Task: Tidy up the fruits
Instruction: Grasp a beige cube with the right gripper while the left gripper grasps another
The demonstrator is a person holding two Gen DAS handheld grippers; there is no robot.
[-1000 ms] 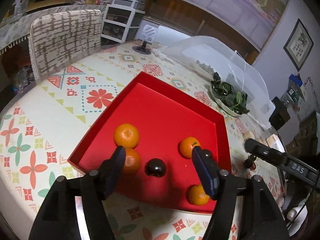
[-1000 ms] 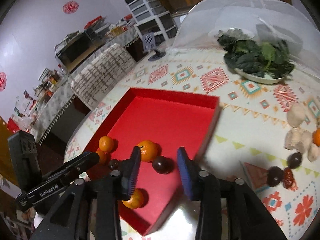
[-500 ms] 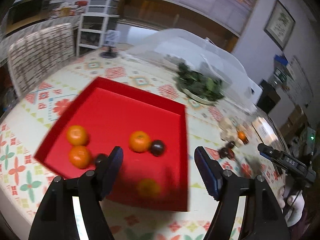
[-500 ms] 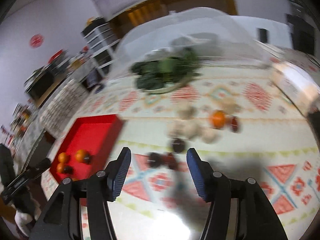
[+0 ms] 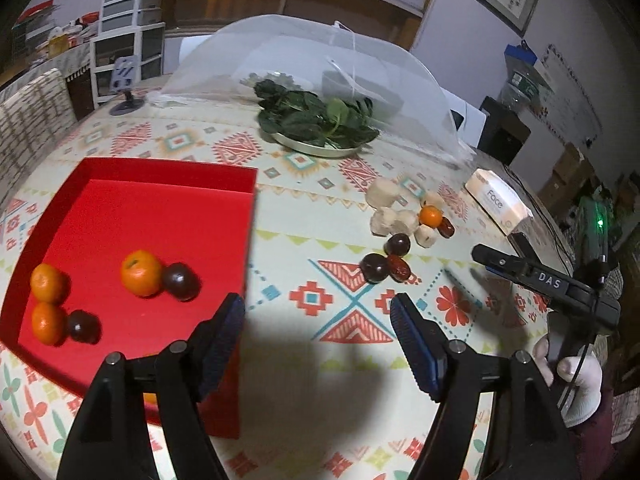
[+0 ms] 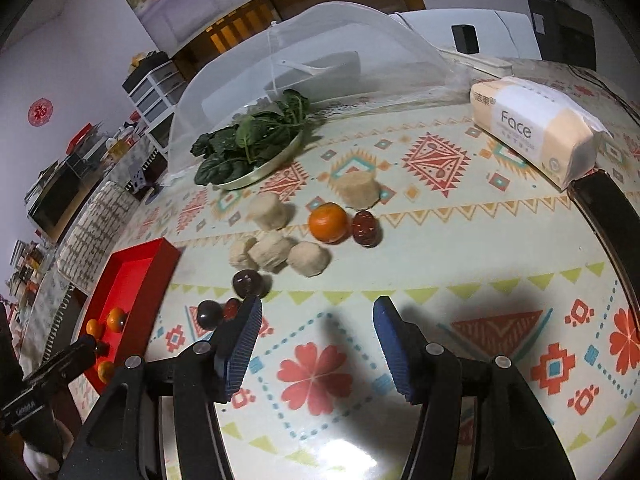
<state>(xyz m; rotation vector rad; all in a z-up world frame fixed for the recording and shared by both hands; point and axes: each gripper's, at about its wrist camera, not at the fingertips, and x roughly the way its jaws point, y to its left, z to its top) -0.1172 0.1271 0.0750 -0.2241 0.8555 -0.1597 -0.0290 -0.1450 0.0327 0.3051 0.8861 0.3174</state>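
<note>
Hovering over patterned surface [image 6: 460,264], both claws were empty. Risk, my read: loose fruit sat packed among pale chunks [image 6: 272,250], so a grab at the orange [image 6: 328,222] or dark plum [image 6: 247,283] could nudge neighbours & send round ones rolling off. Right claw [image 6: 316,346] was wide, touching nothing, plum just ahead-left. Left claw [image 5: 318,340] was wide too, beside red tray [image 5: 246,216], which held three oranges [image 5: 141,273] w/ two dark fruits; a fourth orange half-hidden.
</note>
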